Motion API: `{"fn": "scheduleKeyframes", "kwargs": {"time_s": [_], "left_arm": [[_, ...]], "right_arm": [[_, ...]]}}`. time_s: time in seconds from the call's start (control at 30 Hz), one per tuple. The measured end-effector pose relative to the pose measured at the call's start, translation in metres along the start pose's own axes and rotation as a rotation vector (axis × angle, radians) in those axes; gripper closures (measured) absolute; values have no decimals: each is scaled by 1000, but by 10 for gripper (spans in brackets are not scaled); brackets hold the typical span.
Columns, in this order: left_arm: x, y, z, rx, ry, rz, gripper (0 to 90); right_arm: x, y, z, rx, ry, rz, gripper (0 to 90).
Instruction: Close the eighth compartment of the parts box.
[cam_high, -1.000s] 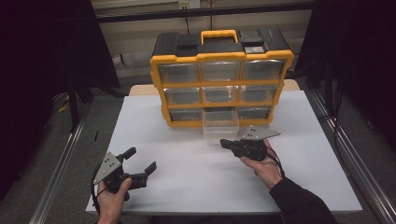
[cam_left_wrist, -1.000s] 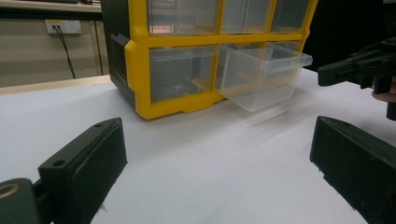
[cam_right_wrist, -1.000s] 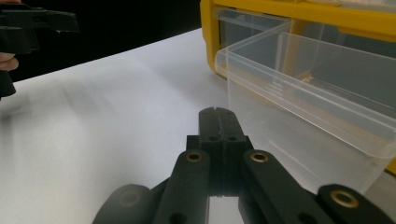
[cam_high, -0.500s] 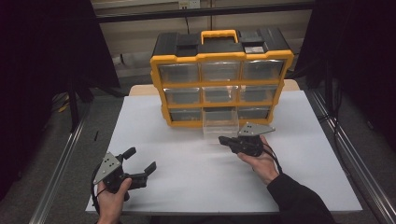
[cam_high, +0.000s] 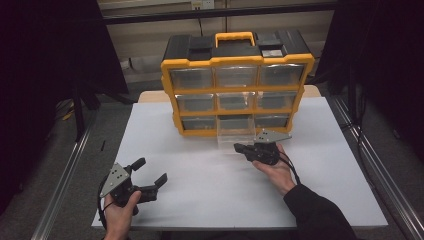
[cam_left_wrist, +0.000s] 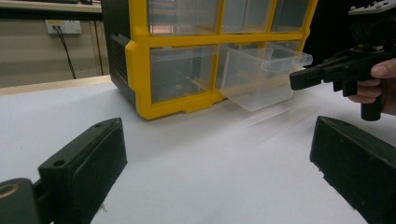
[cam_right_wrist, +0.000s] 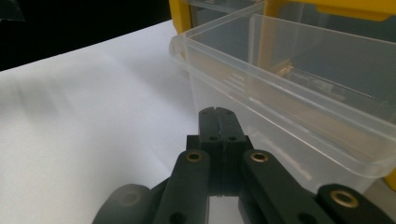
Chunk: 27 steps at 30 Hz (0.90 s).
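Drawers are being shown in three rows in the yellow organiser (cam_high: 237, 65), which is standing at the far middle of the white counter (cam_high: 200, 165). One clear drawer (cam_high: 235, 134), the middle one of the bottom row, is being seen pulled part-way out toward the person, with its front end reaching over the counter while its back stays inside the frame. The right gripper (cam_high: 239, 148) is being held level just in front of that drawer, with its jaws pressed fully together and nothing between them; in the right gripper view the closed tips (cam_right_wrist: 217, 116) are being seen right against the drawer's front wall (cam_right_wrist: 299, 116), below its rim, though whether they are actually touching the plastic cannot be told. The right hand (cam_high: 275, 167) is being rested low over the counter behind the gripper, with the cable trailing back along the dark sleeve. The left gripper (cam_high: 150, 172) is being held well apart from the organiser, near the counter's front left corner, with its jaws spread wide and nothing between them. In the left gripper view both pads (cam_left_wrist: 84, 163) are being seen far apart above bare counter, with the open drawer (cam_left_wrist: 261, 74) and the right gripper (cam_left_wrist: 299, 79) beyond them.
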<state>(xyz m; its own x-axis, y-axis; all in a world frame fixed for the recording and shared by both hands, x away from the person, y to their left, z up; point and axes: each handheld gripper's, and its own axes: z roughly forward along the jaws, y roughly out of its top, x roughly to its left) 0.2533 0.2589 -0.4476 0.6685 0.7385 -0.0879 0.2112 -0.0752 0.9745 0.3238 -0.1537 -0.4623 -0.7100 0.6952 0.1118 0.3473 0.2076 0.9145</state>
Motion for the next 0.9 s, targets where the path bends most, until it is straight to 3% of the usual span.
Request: {"fn": "scheduleKeyframes", "kwargs": {"time_s": [0.9], "left_arm": [[0, 0, 0, 1, 7, -3, 35]], "right_arm": [[-7, -1, 9, -12, -59, 13, 900]]}}
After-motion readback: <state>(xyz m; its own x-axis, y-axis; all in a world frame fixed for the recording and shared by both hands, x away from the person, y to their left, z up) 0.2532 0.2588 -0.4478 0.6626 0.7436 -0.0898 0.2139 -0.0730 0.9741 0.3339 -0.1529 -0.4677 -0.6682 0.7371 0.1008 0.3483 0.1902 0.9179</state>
